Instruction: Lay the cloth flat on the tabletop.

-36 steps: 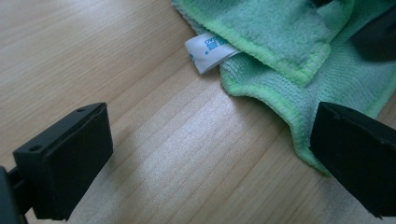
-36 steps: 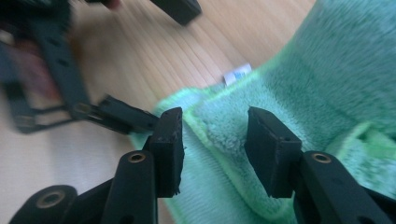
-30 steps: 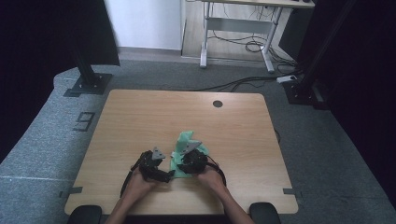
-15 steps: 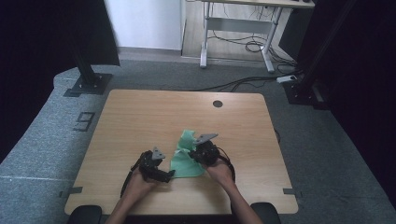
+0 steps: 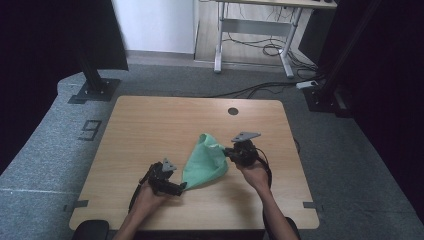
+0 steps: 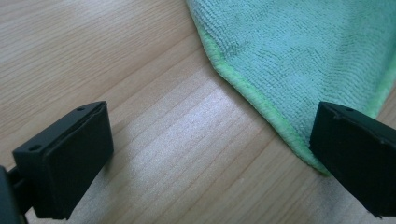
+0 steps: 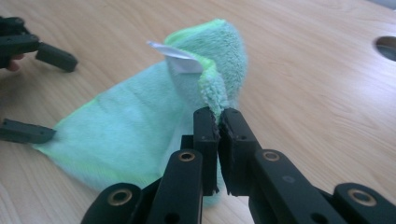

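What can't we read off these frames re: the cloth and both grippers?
- White tag on the green cloth: print unreadable, right gripper view, angled away.
- Cloth edge inside the right gripper: hidden by its shut jaws.
- Left gripper open; right-hand pad overlaps a cloth corner, contact unclear.

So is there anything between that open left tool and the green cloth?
Nothing visible. The left tool stands open over bare table, the cloth corner just inside one jaw. The right tool already pinches the cloth's far edge.

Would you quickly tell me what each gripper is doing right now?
Left gripper: open, one jaw over the green cloth's corner.
Right gripper: shut on the cloth's edge.
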`<state>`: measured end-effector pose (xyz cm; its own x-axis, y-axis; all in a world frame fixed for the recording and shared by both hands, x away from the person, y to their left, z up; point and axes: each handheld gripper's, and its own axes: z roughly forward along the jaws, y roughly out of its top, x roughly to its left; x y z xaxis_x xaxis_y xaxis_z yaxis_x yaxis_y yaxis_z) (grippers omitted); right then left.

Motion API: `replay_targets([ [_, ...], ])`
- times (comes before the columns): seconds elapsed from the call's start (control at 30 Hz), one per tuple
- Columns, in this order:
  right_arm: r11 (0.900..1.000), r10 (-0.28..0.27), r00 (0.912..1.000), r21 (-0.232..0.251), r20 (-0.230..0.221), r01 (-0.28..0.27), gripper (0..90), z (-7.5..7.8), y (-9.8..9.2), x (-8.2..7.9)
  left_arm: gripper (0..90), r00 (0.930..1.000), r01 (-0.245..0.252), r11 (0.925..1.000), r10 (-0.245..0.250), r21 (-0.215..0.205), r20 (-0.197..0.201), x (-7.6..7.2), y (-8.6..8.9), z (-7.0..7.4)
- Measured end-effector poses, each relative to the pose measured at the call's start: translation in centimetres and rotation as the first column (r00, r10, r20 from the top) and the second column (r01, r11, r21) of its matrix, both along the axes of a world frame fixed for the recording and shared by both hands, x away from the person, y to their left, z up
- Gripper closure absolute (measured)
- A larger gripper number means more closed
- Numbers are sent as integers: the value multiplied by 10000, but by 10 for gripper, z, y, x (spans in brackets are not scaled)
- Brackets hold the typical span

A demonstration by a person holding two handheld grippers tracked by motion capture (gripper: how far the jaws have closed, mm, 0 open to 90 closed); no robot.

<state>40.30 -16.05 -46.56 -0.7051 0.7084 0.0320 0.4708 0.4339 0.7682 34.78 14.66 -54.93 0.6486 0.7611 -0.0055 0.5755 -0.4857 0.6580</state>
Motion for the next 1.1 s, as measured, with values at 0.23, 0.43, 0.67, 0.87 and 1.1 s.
replay_targets([
  [0.23,9981,-615,9979,46,195,614,844,10,-26,1,0,10000,-93,10000,93,-9,-2,-3,3,0],
  [0.43,9935,-1120,9934,-166,263,1124,827,16,-45,12,0,10000,-98,10000,98,-16,-3,-5,5,0],
  [0.67,9763,-1974,9801,-863,193,1984,512,8,-59,29,0,9999,-102,9999,102,-30,5,-7,7,0],
  [0.87,9818,-1759,9844,-730,-8,1754,432,-3,-60,16,0,10000,63,10000,-63,-16,-1,-7,8,0],
  [1.1,9867,-1552,9872,-548,-355,1531,362,-21,-61,1,30,9996,159,9996,-154,-241,225,-2,7,8],
])
